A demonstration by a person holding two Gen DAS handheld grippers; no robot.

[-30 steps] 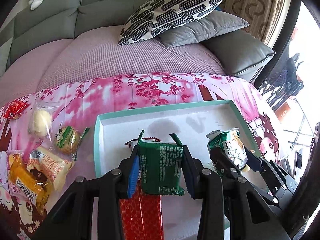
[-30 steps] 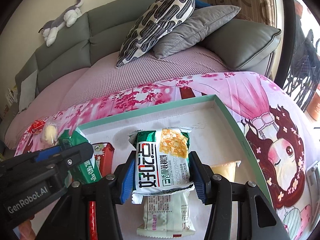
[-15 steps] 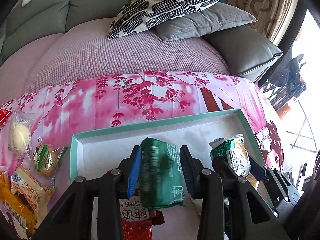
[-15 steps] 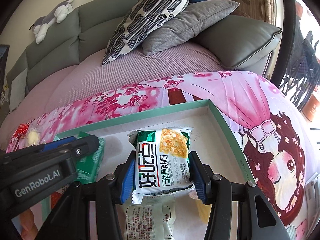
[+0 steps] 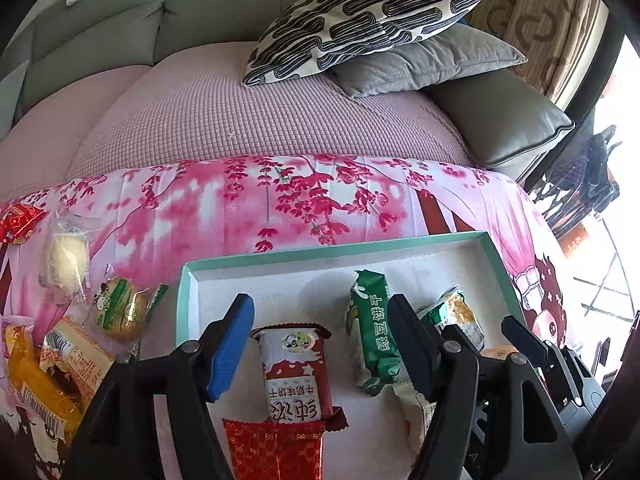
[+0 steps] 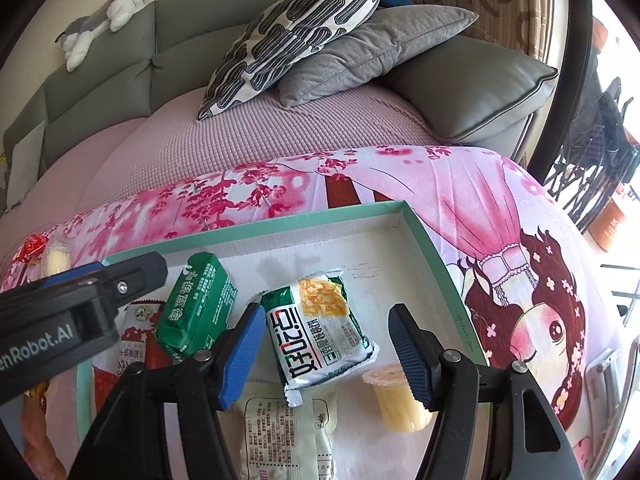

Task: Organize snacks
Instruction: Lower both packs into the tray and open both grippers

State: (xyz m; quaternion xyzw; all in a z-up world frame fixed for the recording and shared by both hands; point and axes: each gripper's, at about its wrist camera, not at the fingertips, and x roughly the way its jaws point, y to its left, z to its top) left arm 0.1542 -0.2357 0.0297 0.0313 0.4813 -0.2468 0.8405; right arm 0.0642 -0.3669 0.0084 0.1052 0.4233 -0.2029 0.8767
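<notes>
Snacks lie in the teal tray [image 5: 496,256]. Left gripper [image 5: 322,344] is opening, nothing clamped; the green packet [image 5: 370,328] lies just inside its right finger, perhaps touching. Right gripper [image 6: 326,350] is opening too, the white-green packet [image 6: 320,332] loose between its fingers.

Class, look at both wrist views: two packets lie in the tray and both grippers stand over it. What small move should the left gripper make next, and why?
Probably lift the left gripper clear and swing it toward the loose snacks left of the tray. Its jaws are opening, the green packet already lies in the tray, and unsorted snacks remain outside.
</notes>
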